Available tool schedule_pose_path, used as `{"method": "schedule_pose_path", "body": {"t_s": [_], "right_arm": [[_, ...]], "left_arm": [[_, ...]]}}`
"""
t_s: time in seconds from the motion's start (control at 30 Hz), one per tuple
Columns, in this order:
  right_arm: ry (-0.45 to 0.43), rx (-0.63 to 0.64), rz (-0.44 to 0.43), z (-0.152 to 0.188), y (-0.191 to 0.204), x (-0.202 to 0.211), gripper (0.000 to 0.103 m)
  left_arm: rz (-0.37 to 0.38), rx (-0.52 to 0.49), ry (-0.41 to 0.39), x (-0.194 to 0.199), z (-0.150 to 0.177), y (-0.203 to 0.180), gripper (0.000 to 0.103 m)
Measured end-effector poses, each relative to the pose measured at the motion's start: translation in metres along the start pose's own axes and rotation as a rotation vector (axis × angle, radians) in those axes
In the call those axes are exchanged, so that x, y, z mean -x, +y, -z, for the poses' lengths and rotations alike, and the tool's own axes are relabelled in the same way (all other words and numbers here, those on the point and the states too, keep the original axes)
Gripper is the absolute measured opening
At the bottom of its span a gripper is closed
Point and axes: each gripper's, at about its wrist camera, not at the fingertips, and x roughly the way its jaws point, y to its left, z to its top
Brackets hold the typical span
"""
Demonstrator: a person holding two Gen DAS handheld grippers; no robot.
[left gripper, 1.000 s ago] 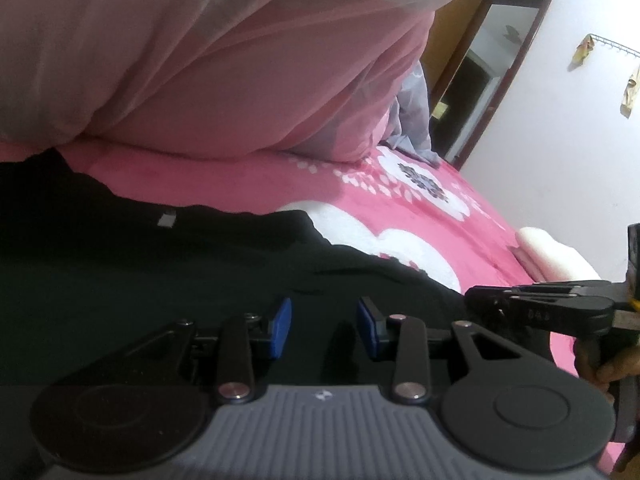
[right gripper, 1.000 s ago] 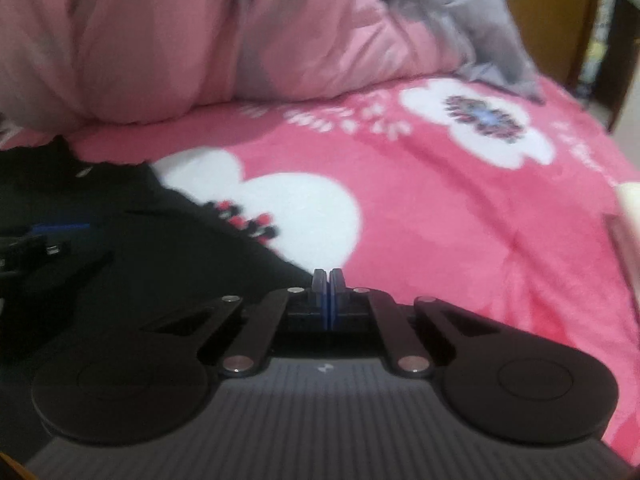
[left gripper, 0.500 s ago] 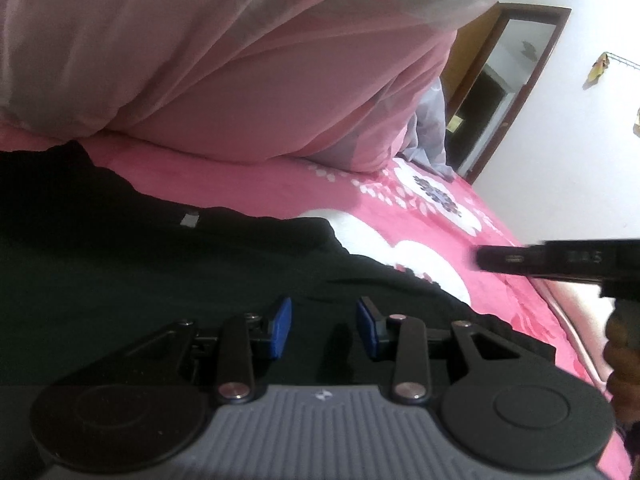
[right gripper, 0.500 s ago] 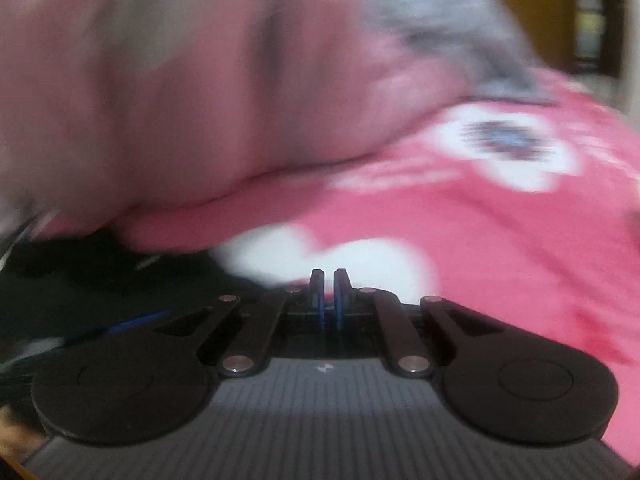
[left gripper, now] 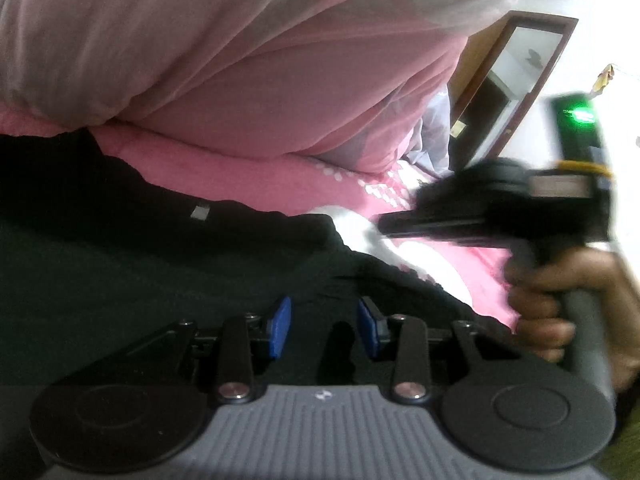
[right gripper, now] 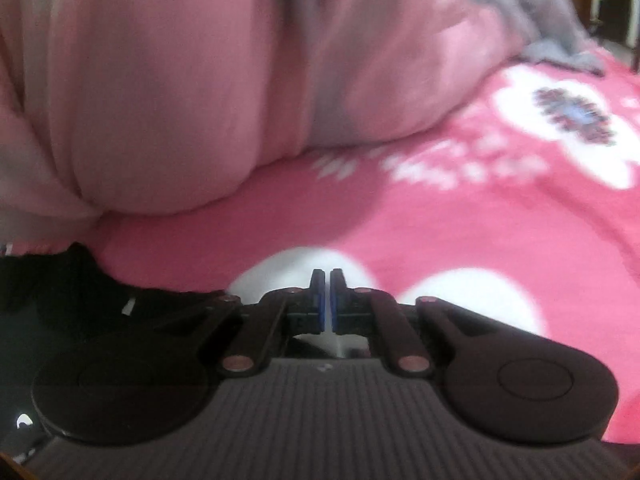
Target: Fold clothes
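The black garment (left gripper: 168, 264) lies spread on the bed (right gripper: 460, 220), over the pink flowered bedspread, its far edge just short of the heaped pink quilt (left gripper: 248, 64).

The left claw (left gripper: 325, 322) hangs low over the near part of the garment. Its blue pads stand partly apart. Dark cloth shows in the gap, but the pads do not appear to press on it; no grip is confirmed. The right claw (right gripper: 325, 300) is closed to a thin slit with nothing between the pads. It sits above the bedspread just beyond the garment's right edge. In the left wrist view the right claw appears blurred, held by a hand (left gripper: 560, 304) above the garment's right border.

Risks, as judged:
- The left claw may close on several layers, or on the bedspread beneath, and drag the bedding along with the fold.
- Black cloth in dim light hides hems and corners; a pinch at the wrong spot would give a skewed fold.
- The right claw must open before it can take an edge. Pressed down closed, it would only rumple the cloth.
- The two tools are near each other on the right and could collide.

Clearance: the quilt blocks the far side. The bedspread to the right is open, with a grey cloth (right gripper: 532, 12) well beyond. The garment's left extent is out of view.
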Motion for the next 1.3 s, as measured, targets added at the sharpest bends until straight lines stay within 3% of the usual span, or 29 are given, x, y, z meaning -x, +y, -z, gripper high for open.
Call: {"method": "schedule_pose_path", "body": {"t_s": [0.13, 0.2, 0.4, 0.5, 0.6, 0.63, 0.67, 0.8, 0.87, 0.93, 0.97, 1.03, 1.13, 1.2, 1.23, 1.3], "right_arm": [[-0.061, -0.15, 0.056, 0.007, -0.056, 0.069, 0.003], [-0.048, -0.192, 0.081, 0.019, -0.081, 0.093, 0.005], [0.075, -0.209, 0.139, 0.075, -0.123, 0.092, 0.004], [0.017, -0.27, 0.192, 0.085, -0.15, 0.084, 0.0], [-0.065, -0.398, 0.347, 0.08, -0.186, 0.095, 0.0], [-0.076, -0.432, 0.404, 0.08, -0.195, 0.104, 0.005], [-0.092, -0.445, 0.414, 0.081, -0.198, 0.115, 0.006], [-0.11, -0.351, 0.173, 0.099, -0.163, 0.151, 0.006], [-0.059, -0.275, 0.057, 0.11, -0.139, 0.15, 0.006], [-0.013, -0.204, 0.012, 0.123, -0.12, 0.142, 0.004], [0.006, -0.177, 0.008, 0.13, -0.115, 0.138, 0.004], [0.013, -0.173, 0.083, 0.143, -0.125, 0.137, 0.002], [-0.036, -0.314, 0.197, 0.152, -0.168, 0.161, 0.002], [-0.013, -0.359, 0.316, 0.156, -0.18, 0.177, 0.007], [-0.006, -0.346, 0.328, 0.158, -0.176, 0.185, 0.007], [-0.039, -0.312, 0.237, 0.16, -0.155, 0.193, 0.007]], "left_arm": [[0.002, 0.001, 0.002, 0.0, 0.0, 0.001, 0.039], [0.002, 0.001, 0.002, 0.0, 0.0, 0.001, 0.039], [0.006, 0.003, 0.003, 0.0, 0.0, 0.001, 0.04], [0.014, 0.009, 0.001, -0.001, 0.0, 0.003, 0.04], [0.018, 0.014, 0.001, -0.003, 0.0, 0.003, 0.04], [0.018, 0.014, 0.001, -0.003, 0.0, 0.004, 0.04], [0.017, 0.013, 0.001, -0.003, 0.0, 0.003, 0.04], [0.015, 0.002, 0.002, -0.003, 0.0, 0.001, 0.042], [0.016, 0.005, 0.002, -0.003, -0.001, 0.002, 0.043], [0.017, 0.008, 0.002, -0.003, -0.001, 0.002, 0.043], [0.02, 0.011, 0.002, -0.004, -0.001, 0.003, 0.043], [0.026, 0.016, 0.003, -0.004, -0.001, 0.004, 0.043], [0.026, 0.018, 0.003, -0.005, -0.001, 0.004, 0.043], [0.023, 0.013, 0.003, -0.006, -0.001, 0.003, 0.043], [0.022, 0.012, 0.003, -0.006, -0.001, 0.003, 0.043], [0.022, 0.011, 0.003, -0.006, -0.001, 0.002, 0.043]]}}
